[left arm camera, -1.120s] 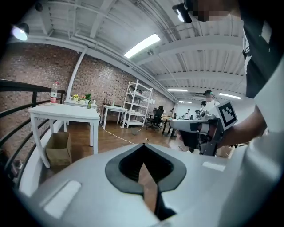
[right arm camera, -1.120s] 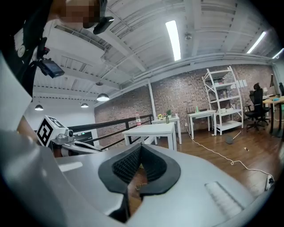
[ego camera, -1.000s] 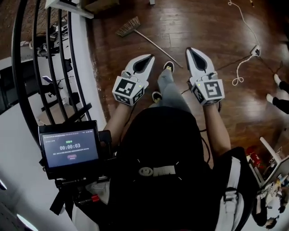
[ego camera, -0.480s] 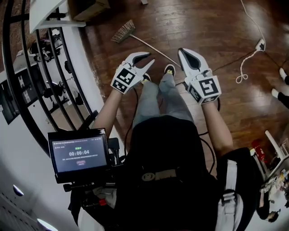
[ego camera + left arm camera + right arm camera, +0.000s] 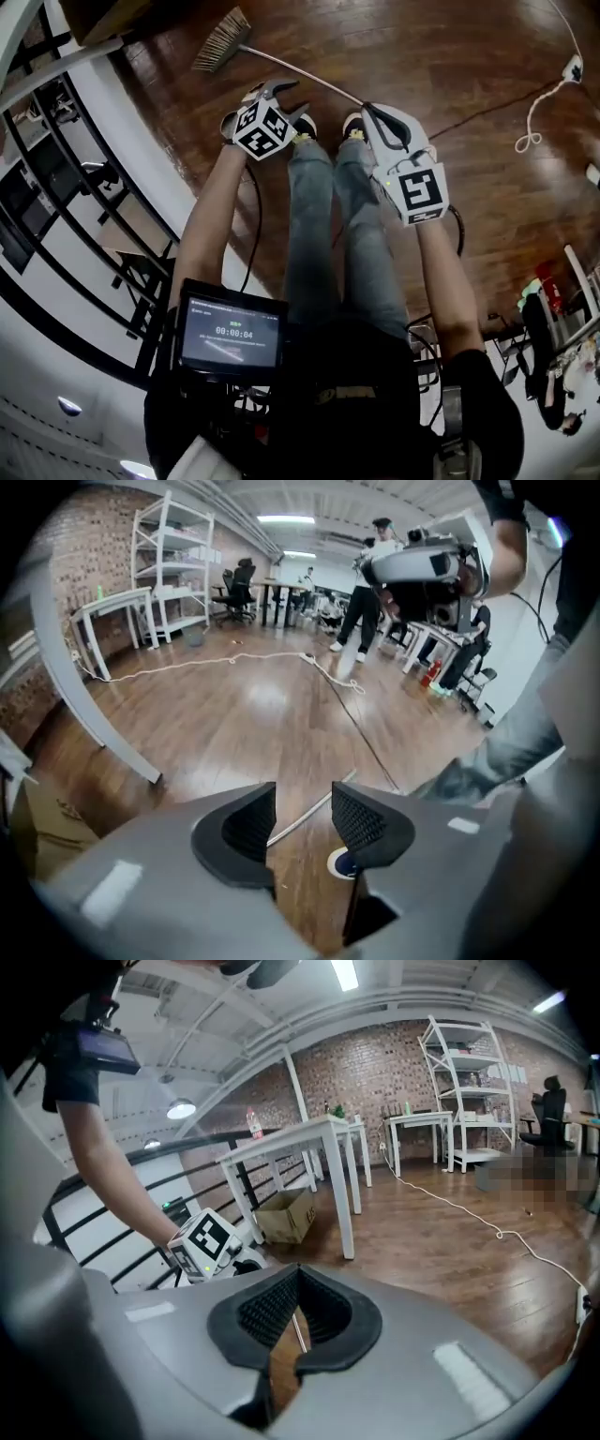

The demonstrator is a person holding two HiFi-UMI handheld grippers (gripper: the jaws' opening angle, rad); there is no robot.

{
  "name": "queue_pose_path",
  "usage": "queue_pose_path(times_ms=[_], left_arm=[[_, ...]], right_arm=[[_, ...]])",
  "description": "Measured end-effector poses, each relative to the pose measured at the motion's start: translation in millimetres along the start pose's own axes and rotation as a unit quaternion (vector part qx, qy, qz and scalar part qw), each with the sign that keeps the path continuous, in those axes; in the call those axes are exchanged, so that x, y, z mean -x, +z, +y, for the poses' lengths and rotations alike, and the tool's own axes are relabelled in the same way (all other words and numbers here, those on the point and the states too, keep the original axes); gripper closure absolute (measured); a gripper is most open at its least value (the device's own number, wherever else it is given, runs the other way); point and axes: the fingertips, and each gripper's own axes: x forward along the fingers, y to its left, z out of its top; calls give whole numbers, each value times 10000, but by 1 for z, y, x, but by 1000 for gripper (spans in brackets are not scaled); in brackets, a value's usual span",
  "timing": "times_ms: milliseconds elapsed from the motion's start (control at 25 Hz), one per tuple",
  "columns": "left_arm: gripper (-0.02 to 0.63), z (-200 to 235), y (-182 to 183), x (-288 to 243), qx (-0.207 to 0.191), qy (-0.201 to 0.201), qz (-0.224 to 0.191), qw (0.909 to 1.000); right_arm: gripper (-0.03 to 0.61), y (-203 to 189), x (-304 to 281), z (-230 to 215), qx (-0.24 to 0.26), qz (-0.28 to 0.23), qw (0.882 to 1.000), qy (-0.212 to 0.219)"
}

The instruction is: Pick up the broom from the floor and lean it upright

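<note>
Both the left tongs (image 5: 286, 97) and right tongs (image 5: 367, 110) have dropped toward the thin-handled straw broom (image 5: 300, 75) lying on the dark wooden floor (image 5: 450, 169) at twelve o'clock. Left tongs are opening over its handle without touching it, and right tongs are closed and empty, so pickup looks imminent.

Open floor (image 5: 431, 66) lies ahead of your left gripper (image 5: 292, 96), its empty jaws opening; shoes (image 5: 302, 127) crowd its right, a white ledge (image 5: 108, 103) its left.
</note>
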Motion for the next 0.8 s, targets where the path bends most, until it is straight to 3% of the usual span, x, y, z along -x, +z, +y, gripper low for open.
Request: queue_pose_path(times_ms=[200, 440, 600, 800], left_arm=[[413, 6, -69, -98, -502, -475, 752, 9948], [402, 13, -135, -210, -1471, -548, 1384, 9779], [393, 7, -170, -260, -2216, -627, 1807, 9562], [394, 10, -185, -286, -2448, -442, 2030, 9470]], right_arm=[[575, -77, -39, 3, 364, 489, 9981, 111], [574, -169, -73, -14, 369, 878, 9953, 174], [574, -203, -83, -31, 200, 919, 9956, -13], [574, -218, -77, -36, 121, 904, 9956, -219]])
